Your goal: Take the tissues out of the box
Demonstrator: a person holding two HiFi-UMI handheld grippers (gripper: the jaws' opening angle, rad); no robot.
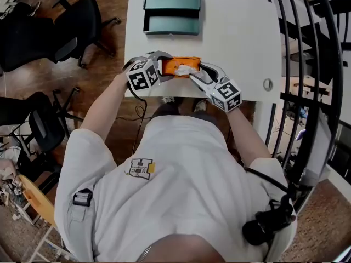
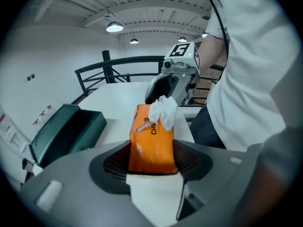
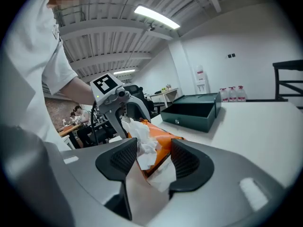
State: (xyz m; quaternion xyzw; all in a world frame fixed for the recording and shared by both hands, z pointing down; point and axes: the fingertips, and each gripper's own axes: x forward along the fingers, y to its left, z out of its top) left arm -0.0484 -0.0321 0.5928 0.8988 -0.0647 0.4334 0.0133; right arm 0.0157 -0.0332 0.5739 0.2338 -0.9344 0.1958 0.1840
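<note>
An orange tissue pack (image 1: 181, 66) lies near the front edge of the white table (image 1: 236, 43). A crumpled white tissue (image 1: 186, 70) sticks up from its top slot. My left gripper (image 1: 166, 67) is shut on the pack's left end; in the left gripper view the pack (image 2: 151, 143) fills the gap between the jaws. My right gripper (image 1: 194, 74) reaches in from the right. In the right gripper view its jaws stand apart around the tissue (image 3: 139, 134), which leans on the left pad, with the pack (image 3: 163, 143) just beyond.
A dark green case (image 1: 171, 10) stands with its lid up at the table's far side. A round cable hole (image 1: 267, 84) is at the front right. Black office chairs (image 1: 60, 26) stand to the left and a black stair railing (image 1: 307, 64) to the right.
</note>
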